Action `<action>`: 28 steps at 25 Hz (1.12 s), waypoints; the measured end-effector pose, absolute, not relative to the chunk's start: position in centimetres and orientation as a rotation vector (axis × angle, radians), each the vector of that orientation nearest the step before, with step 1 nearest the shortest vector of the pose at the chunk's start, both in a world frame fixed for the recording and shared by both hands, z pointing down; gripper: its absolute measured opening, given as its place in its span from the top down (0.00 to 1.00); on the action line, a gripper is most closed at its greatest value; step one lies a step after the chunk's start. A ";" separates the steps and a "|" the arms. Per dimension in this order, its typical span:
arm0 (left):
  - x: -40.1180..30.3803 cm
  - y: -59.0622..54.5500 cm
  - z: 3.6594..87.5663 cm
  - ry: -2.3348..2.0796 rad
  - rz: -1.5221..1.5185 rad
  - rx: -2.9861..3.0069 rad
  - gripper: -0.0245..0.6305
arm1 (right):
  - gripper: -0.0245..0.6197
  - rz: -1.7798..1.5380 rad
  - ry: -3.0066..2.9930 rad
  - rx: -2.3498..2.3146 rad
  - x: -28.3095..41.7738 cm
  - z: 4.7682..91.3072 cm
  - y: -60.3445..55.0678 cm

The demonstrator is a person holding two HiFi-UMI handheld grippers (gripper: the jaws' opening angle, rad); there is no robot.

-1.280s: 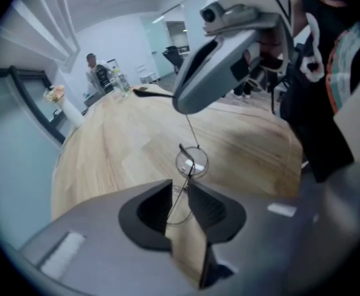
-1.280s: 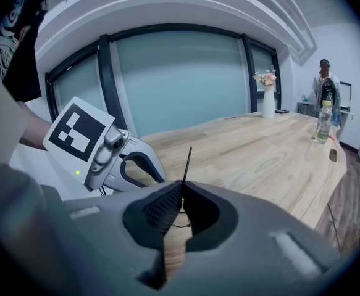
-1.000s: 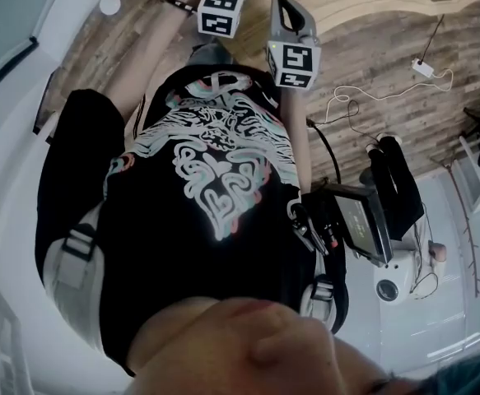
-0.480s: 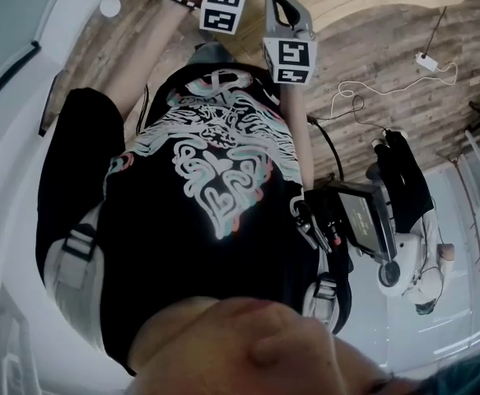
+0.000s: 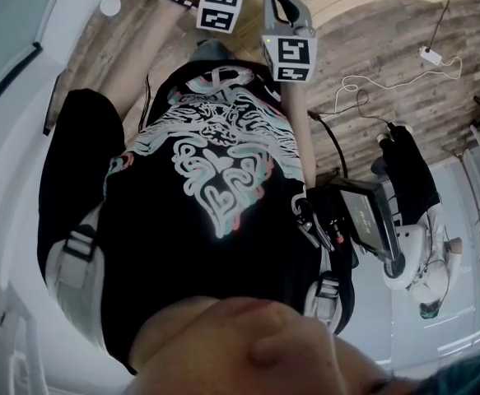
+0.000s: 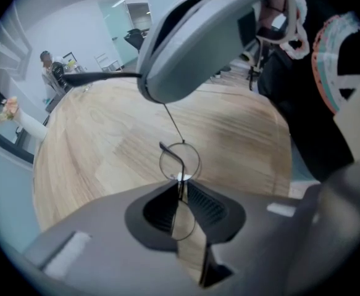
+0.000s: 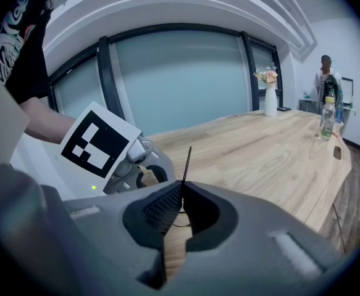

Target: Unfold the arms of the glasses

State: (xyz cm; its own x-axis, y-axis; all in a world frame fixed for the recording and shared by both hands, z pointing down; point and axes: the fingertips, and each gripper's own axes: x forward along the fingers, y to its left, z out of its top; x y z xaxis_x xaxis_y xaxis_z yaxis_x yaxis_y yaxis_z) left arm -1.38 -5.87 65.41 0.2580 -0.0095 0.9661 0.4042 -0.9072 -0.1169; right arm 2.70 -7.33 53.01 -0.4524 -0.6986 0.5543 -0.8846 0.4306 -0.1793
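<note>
A: Light wood table (image 6: 105, 140), glazed wall behind it. Jaw status?
B: Left gripper (image 6: 180, 185): jaws together, pinched on the glasses (image 6: 181, 162) at the thin wire frame between the two round lenses. One lens sits just above the pads, the other shows in the gap below them.
A: Right side?
B: Right gripper (image 7: 181, 187): jaws closed on one arm (image 7: 186, 162) of the frame. Its dark tip sticks up out of the pinch. In the left gripper view that arm runs as a thin straight wire from the upper lens up to the right gripper's grey nose.
A: Second arm?
B: Short dark curved piece (image 6: 170, 154) lies against the upper lens rim. Can't tell whether it's folded flat.
A: Frame touching the table?
B: No. Held up between the two grippers, clear of the table.
A: Spacing?
B: Tight. Left marker cube (image 7: 99, 147) is just beside the right jaws in the right gripper view. In the head view the right marker cube (image 5: 290, 58) is near the top edge, past a black printed shirt (image 5: 215, 179).
A: Anything else on the table?
B: Far end: vase of flowers (image 7: 270, 97), bottle (image 7: 326, 125). Person (image 7: 325, 73) standing beyond them.
</note>
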 end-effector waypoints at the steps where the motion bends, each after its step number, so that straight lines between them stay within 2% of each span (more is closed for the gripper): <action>1: -1.4 -5.9 65.4 -0.361 -1.693 -2.196 0.91 | 0.95 0.637 -2.293 1.345 2.7 53.0 -7.3; 13: -1.5 -5.5 65.4 -0.393 -1.802 -2.228 0.96 | 0.95 0.635 -2.303 1.341 2.6 52.8 -7.5; 28: -1.1 -4.6 62.6 -0.264 -1.593 -2.597 0.97 | 0.95 0.671 -2.277 1.397 4.3 53.1 -7.3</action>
